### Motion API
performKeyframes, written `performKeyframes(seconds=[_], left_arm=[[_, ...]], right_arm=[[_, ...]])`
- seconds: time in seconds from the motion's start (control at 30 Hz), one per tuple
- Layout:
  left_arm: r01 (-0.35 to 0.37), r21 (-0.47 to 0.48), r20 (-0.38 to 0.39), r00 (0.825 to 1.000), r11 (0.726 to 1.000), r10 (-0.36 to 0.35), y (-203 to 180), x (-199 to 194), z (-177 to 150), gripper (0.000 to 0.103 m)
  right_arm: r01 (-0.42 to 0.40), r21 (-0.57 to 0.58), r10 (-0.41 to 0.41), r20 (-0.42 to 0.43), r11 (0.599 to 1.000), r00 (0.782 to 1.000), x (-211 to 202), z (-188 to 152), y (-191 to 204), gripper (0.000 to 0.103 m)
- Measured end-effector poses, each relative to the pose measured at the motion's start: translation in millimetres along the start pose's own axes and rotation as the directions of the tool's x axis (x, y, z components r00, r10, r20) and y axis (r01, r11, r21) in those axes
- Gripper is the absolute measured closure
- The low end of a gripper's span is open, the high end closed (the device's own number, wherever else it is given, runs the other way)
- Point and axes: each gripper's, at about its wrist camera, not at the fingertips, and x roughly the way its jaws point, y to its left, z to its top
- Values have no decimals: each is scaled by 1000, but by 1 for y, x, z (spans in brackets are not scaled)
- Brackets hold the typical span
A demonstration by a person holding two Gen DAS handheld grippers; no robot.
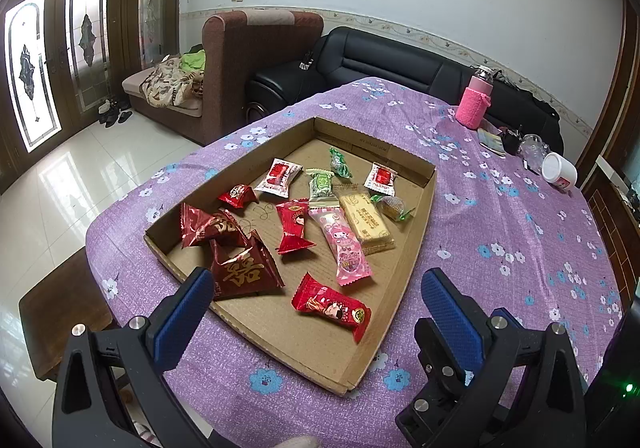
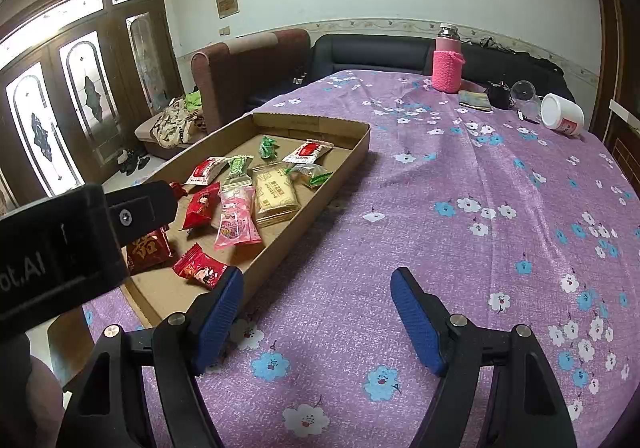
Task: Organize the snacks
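Pink bottle and white jar stand beyond the snack tray.

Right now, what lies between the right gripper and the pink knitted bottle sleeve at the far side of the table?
In the right wrist view, only bare purple flowered tablecloth lies between the open right gripper and the pink knitted bottle sleeve.

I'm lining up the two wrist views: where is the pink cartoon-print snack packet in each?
Left wrist: pink cartoon-print snack packet lies mid-tray, just left of the yellow biscuit pack.
Right wrist: the packet sits left of centre, again beside the biscuit pack.
Shared landmark: cardboard tray.
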Motion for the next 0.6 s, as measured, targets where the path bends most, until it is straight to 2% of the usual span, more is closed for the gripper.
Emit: performKeyframes(seconds=[0.6], left_arm=[[1,-1,-1,1000,1000,-1,-1,-1,0,0]], right_arm=[[-2,-7,2,1,1000,1000,0,0,1,23]])
